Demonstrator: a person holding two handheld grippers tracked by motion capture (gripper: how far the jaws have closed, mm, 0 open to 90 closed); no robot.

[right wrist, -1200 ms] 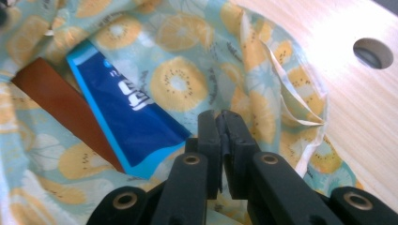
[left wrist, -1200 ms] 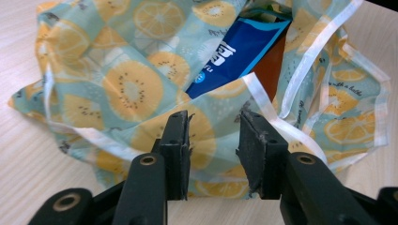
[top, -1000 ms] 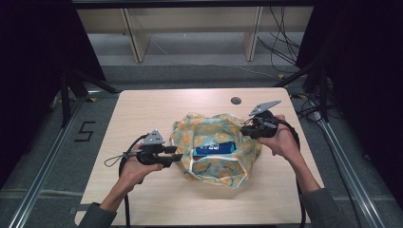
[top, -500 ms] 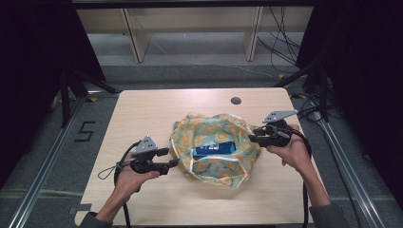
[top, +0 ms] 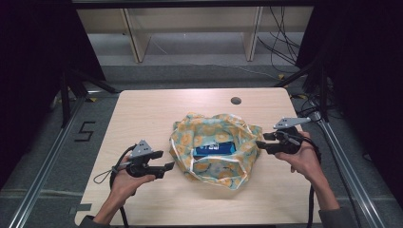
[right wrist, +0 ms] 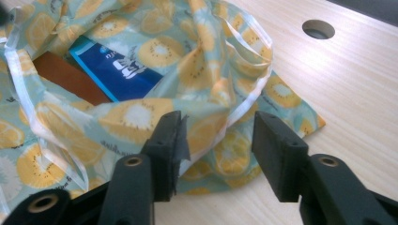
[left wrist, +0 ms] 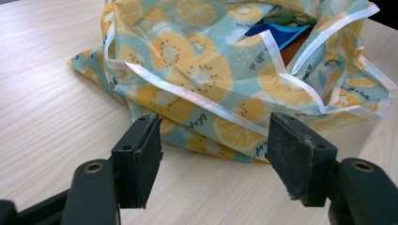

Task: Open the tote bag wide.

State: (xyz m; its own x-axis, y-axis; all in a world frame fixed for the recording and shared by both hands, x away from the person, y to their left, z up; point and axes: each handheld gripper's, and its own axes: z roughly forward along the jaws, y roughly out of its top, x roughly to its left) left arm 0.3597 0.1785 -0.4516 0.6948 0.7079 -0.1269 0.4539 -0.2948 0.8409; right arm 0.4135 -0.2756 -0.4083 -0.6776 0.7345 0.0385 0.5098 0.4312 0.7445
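- While both claws are standing off its sides, the fabric bag (top: 216, 149) is lying slumped at the middle of the desk (top: 157, 109), its mouth gaping upward; print is yellow citrus slices on pale blue-green, white tape trim along the edges (left wrist: 187, 96).
- Inside the mouth a blue packet with white lettering (top: 215, 148) is lying flat; in the right claw view it is resting against a brown flat item (right wrist: 70, 77), partly covered by cloth.
- Left claw (top: 168, 167) is sitting just beside the bag's left edge, apart from the cloth. Its jaws have just been opening and are standing wide; in the left claw view (left wrist: 213, 161) nothing is lying between the pads, and the bag's lower fold is sitting just past them.
- Right claw (top: 259, 145) is sitting at the bag's right edge. Its jaws have just been opening too and are standing moderately apart; in the right claw view (right wrist: 218, 154) the gap is looking onto a fold of cloth and a white strap, with neither pad pressing on them.
- Each claw is being held by one of the person's hands, forearms entering from the near edge; a cable is looping below the left hand (top: 126, 180).
- Round hole (top: 235, 100) is showing in the desk beyond the bag, well apart from it.
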